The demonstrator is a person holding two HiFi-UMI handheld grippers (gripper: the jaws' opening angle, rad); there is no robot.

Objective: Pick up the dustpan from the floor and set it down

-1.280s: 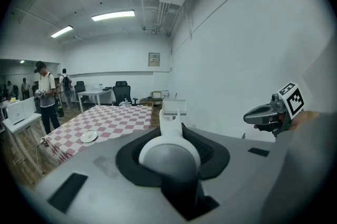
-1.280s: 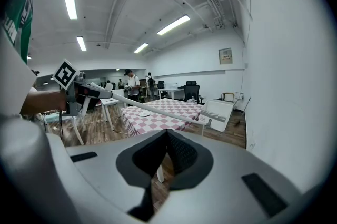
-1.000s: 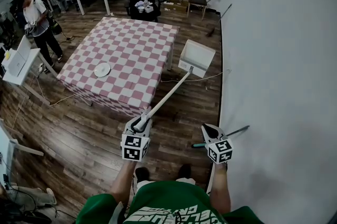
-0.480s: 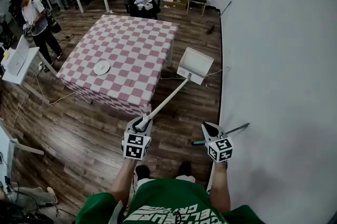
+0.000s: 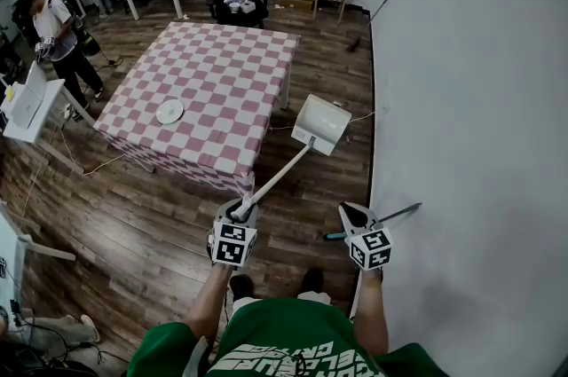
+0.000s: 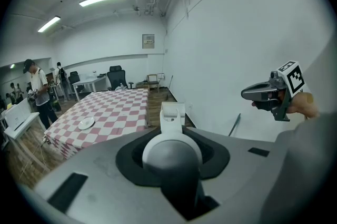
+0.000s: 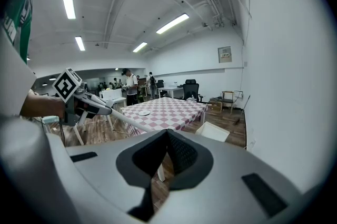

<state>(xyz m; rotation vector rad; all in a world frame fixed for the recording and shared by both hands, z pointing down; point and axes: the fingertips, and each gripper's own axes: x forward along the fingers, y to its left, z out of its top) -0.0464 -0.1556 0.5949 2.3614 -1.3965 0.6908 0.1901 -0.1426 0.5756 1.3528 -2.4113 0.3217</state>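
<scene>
While left claw [image 5: 238, 211] clenched the dustpan [image 5: 321, 123] by its long handle [image 5: 277, 176], likely to reach the floor [image 5: 160, 215], right claw [image 5: 353, 214] hung closed, empty.

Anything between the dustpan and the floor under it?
Nothing solid visible. The dustpan, gripped by the left gripper, is over wood floor; a thin white cable runs there, and the checkered table stands beside it.
</scene>
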